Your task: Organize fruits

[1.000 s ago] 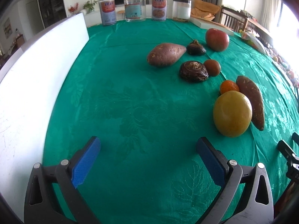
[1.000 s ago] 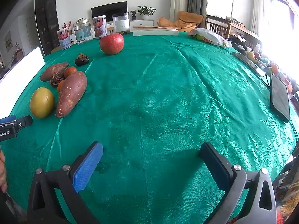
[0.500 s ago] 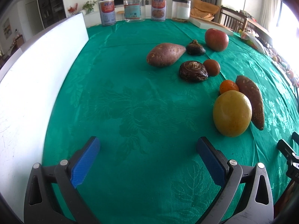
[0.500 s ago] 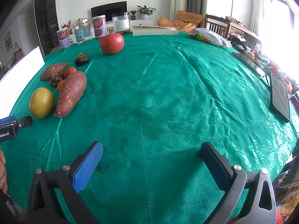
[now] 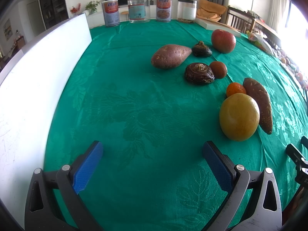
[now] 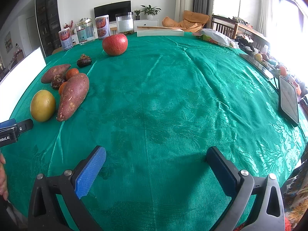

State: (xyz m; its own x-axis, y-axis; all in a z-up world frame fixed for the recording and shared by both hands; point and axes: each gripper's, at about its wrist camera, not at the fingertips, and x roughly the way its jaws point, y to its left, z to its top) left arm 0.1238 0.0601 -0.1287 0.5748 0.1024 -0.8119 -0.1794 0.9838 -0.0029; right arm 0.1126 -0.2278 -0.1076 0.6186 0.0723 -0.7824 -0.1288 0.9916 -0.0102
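Observation:
On the green tablecloth lie a yellow round fruit [image 5: 239, 117], two sweet potatoes [image 5: 170, 56] [image 5: 259, 105], two small orange fruits [image 5: 235, 89] [image 5: 218, 69], two dark brown bulbs [image 5: 199, 73] [image 5: 201, 49] and a red apple [image 5: 223, 40]. My left gripper [image 5: 153, 154] is open and empty, low over the cloth, left of the yellow fruit. My right gripper [image 6: 156, 159] is open and empty over bare cloth; the produce lies far to its left, with the yellow fruit [image 6: 43, 105], a sweet potato [image 6: 73, 95] and the apple [image 6: 115, 44].
A white board [image 5: 38, 73] stands along the table's left edge. Several jars and cans [image 5: 138, 8] and a flat box [image 6: 159, 32] stand at the far edge. A phone [image 6: 288, 100] lies at the right edge beside more clutter.

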